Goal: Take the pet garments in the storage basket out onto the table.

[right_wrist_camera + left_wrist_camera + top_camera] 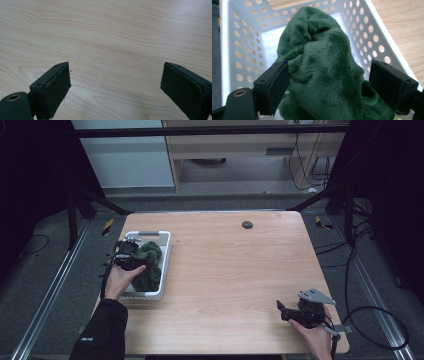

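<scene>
- The green fleece cloth [322, 75] lies bunched in the white perforated basket [374, 37] at the table's [225, 270] left side.
- My left gripper [329, 82] has its jaws apart on either side of the cloth's top fold; the left pad looks to be touching it, the right one just clear. I judge the grasp not yet made, the lifting still ahead.
- My right gripper [115, 85] hangs wide open over bare wood, well apart.
- The cloth's underside and the basket floor are hidden.
</scene>
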